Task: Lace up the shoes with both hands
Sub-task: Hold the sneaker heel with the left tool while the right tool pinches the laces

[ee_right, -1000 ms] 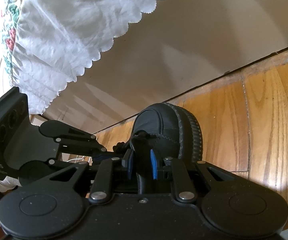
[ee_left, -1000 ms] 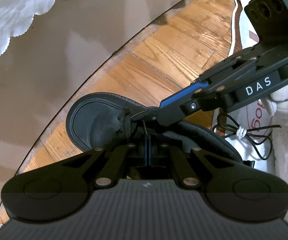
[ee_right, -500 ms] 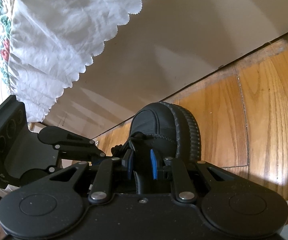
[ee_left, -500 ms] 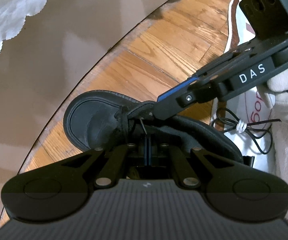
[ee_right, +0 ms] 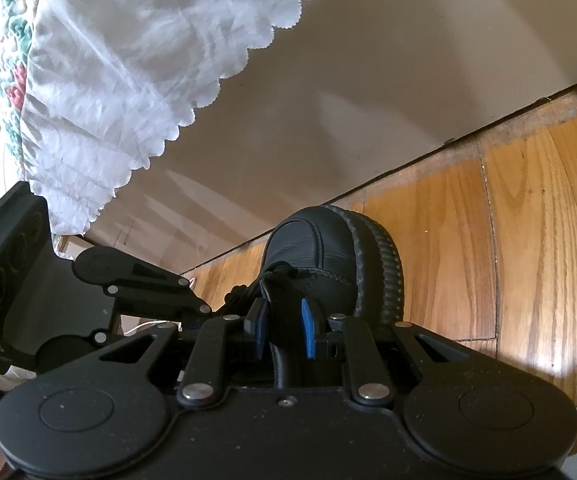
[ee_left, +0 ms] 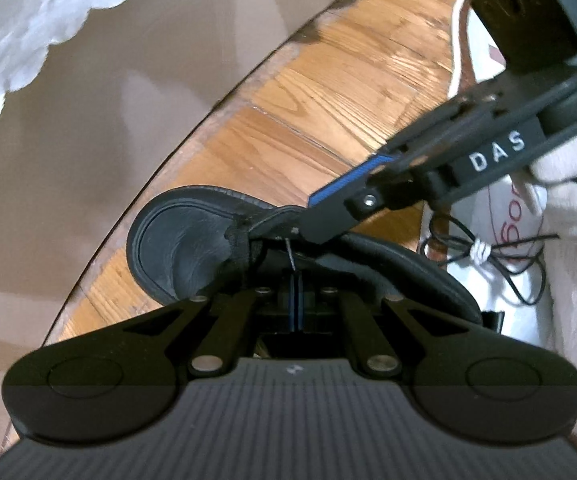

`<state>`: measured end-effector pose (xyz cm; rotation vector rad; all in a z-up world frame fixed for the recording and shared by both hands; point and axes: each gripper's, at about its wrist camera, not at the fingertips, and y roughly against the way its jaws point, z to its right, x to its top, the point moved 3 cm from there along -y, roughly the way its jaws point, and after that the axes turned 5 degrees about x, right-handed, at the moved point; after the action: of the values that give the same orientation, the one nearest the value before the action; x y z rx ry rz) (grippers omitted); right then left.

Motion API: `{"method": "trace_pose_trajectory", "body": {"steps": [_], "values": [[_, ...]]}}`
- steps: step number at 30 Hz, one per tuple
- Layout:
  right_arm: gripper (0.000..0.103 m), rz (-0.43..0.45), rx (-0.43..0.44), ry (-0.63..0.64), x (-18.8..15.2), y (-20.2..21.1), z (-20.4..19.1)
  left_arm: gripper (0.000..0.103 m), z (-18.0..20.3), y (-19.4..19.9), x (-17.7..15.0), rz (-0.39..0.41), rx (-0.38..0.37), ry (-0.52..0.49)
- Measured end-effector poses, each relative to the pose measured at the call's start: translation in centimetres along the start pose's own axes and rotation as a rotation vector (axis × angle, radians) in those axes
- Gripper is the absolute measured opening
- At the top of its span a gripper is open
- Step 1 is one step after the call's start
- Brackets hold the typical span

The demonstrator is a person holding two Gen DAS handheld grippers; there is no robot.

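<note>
1. Shoe (ee_left: 184, 240): black leather, on wood floor (ee_left: 328, 92), toe twd 10 o'clock in left view, just beside beige wall base (ee_left: 128, 80). In right view shoe (ee_right: 320, 248) toe twd 12, ribbed sole edge at 3.
2. Lace (ee_left: 244, 240): black, bunched at throat of shoe; thin end w/ aglet runs down twd L pads.
3. Left gripper (ee_left: 296, 300): low over shoe's opening, pointing twd 12; blue pads pressed together, lace end seems pinched betw them. From right view it sits at 9 (ee_right: 196, 308), tip at shoe's laces.
4. Right gripper (ee_right: 282, 332): blue pads apart, shoe's tongue/upper betw them; contact w/ pads can't tell. In left view it enters from 2 o'clock (ee_left: 288, 224), angled down, tip at lace area; "DAS" on body.
5. Hand (ee_left: 568, 184): white glove, on R gripper's handle at 3.
6. Misc: white scalloped cloth (ee_right: 148, 80) hanging at 11; black cable w/ white tie (ee_left: 480, 248) at 3.
</note>
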<state>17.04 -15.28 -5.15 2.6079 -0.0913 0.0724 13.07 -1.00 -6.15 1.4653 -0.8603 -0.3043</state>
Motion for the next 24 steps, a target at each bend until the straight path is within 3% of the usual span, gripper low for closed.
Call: {"method": "trace_pose_trajectory", "body": {"steps": [10,24], "values": [[0.019,0.004,-0.004,0.003,-0.33,0.32,-0.01,0.001,-0.73,0.01,0.15,-0.018,0.017,0.087],[0.021,-0.006,-0.004,0.007,-0.16,-0.08,-0.15,0.001,-0.58,0.05,-0.03,-0.025,0.033,0.051]]}}
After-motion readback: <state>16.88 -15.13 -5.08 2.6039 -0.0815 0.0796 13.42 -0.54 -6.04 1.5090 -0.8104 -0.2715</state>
